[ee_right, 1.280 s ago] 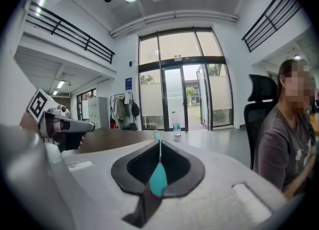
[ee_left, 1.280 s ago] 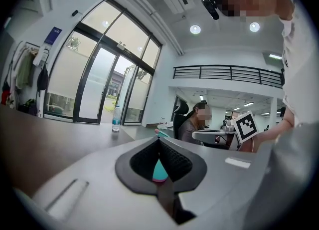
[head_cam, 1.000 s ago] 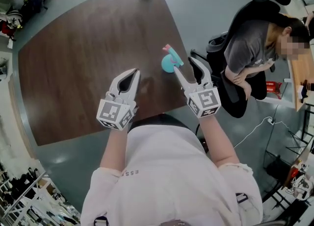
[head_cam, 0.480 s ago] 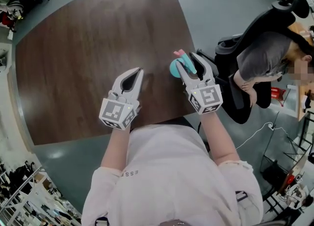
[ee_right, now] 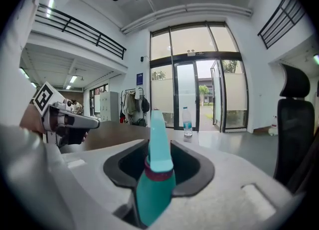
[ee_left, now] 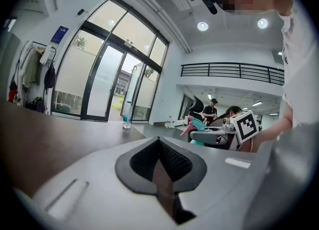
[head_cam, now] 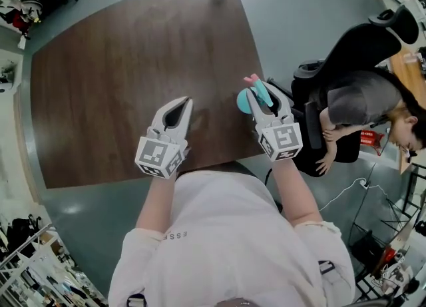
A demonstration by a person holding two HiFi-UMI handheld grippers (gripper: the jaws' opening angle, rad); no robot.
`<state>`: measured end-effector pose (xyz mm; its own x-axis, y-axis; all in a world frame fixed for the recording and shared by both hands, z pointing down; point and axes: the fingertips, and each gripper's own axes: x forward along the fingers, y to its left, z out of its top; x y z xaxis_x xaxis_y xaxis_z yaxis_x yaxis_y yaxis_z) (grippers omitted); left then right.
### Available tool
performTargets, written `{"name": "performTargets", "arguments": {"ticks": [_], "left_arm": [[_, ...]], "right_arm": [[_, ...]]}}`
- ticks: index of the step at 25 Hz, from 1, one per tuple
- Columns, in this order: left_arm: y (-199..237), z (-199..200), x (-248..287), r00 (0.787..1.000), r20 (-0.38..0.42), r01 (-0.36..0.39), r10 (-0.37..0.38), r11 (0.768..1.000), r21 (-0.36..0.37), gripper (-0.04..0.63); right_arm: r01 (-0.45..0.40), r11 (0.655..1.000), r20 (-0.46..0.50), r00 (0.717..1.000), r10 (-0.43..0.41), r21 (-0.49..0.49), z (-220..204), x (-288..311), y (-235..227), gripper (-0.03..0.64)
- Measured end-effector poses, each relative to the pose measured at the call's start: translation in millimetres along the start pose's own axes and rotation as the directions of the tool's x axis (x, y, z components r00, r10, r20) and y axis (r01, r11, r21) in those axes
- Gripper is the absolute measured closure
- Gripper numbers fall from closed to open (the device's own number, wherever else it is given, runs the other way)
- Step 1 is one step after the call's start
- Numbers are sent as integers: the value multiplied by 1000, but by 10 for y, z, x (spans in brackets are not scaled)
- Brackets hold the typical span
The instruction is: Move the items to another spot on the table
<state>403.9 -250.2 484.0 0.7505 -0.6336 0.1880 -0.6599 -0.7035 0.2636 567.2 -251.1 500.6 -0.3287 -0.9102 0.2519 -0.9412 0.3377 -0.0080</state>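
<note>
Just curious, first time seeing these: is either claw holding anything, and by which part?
The right claw, its jaws having just been closing, grips the teal spray bottle around its neck. The left claw is shut and empty.

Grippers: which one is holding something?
The right gripper: its jaws have just been closing and now clamp the teal spray bottle. The left gripper has its jaws together, with nothing between them.
</note>
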Motion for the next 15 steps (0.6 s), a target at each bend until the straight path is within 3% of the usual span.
{"name": "performTargets", "arguments": {"ticks": [4,8,15], "left_arm": [[-130,68,-159,1000,3,-22,22,1000,1,586],[-283,180,-398,999,27,-47,46,999,19,586],[-196,202,-855,982,70,-176,176,984,-1,586]], "right_arm": [[-13,1000,16,1000,13,15,142,-178,18,494],[-81,996,50,996,79,29,317,-351,185,494],[-229,973,66,971,229,-6,393,-416,568,494]]}}
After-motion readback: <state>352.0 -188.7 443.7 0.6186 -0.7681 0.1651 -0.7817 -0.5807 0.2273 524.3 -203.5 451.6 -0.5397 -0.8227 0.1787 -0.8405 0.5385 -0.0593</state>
